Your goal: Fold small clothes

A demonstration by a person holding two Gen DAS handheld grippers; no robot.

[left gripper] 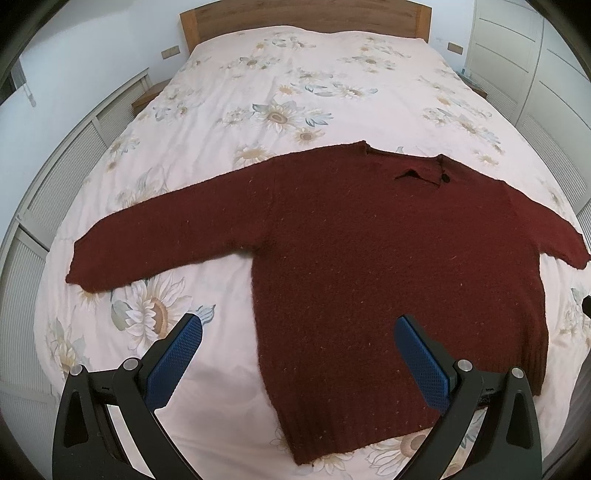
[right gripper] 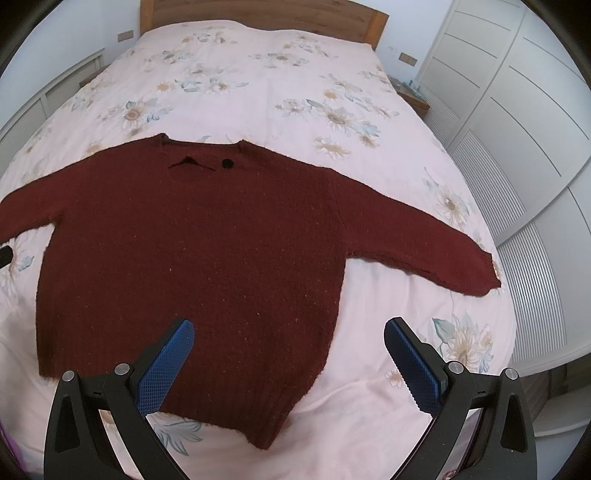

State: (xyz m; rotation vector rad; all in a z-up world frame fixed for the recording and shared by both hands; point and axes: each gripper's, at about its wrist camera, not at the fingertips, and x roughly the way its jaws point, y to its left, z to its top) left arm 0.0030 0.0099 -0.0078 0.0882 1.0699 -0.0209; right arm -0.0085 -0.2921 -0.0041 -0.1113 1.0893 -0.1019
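A dark red knitted sweater lies flat on the bed, front up, collar far, hem near, both sleeves spread out sideways. My left gripper is open above the sweater's lower left side edge, with nothing between its blue pads. In the right wrist view the same sweater fills the middle. My right gripper hangs open over the lower right side edge near the hem, its blue pads holding nothing. The left sleeve cuff and right sleeve cuff rest on the cover.
The bed has a pale pink cover with a flower print and a wooden headboard. White louvred cabinets run along the left. White wardrobe doors stand on the right. Small bedside tables flank the headboard.
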